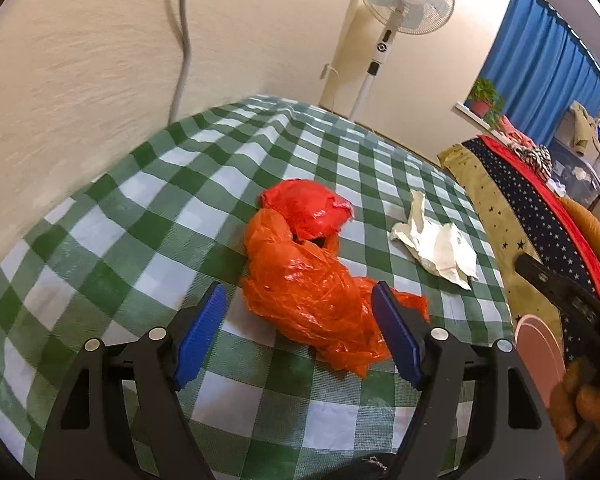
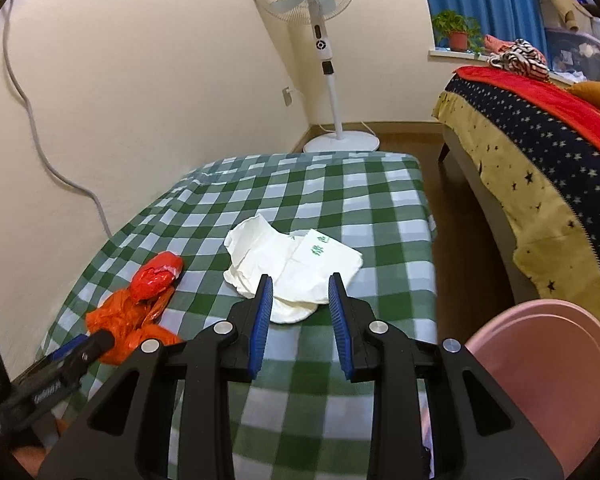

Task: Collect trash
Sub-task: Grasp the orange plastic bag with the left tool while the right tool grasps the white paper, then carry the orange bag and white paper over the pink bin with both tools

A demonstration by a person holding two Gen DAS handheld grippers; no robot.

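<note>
Both my claws gape: left gripper straddles the orange bag, right gripper nears the white bag.

- Left two-finger gripper: matte black plastic linkage arms with triangular cut-outs, seen from its own wrist camera.
- Blue ribbed rubber pads lining the inner faces of both fingers.
- Round silver pivot screws on the arms, two per side.
- Faint white scrawled marking on the black body near the bottom edge.
- Right two-finger gripper: same black arms, blue ribbed pads, silver screws.
- White lettering on the left tool's black body in the right wrist view, too blurred to read.
</note>
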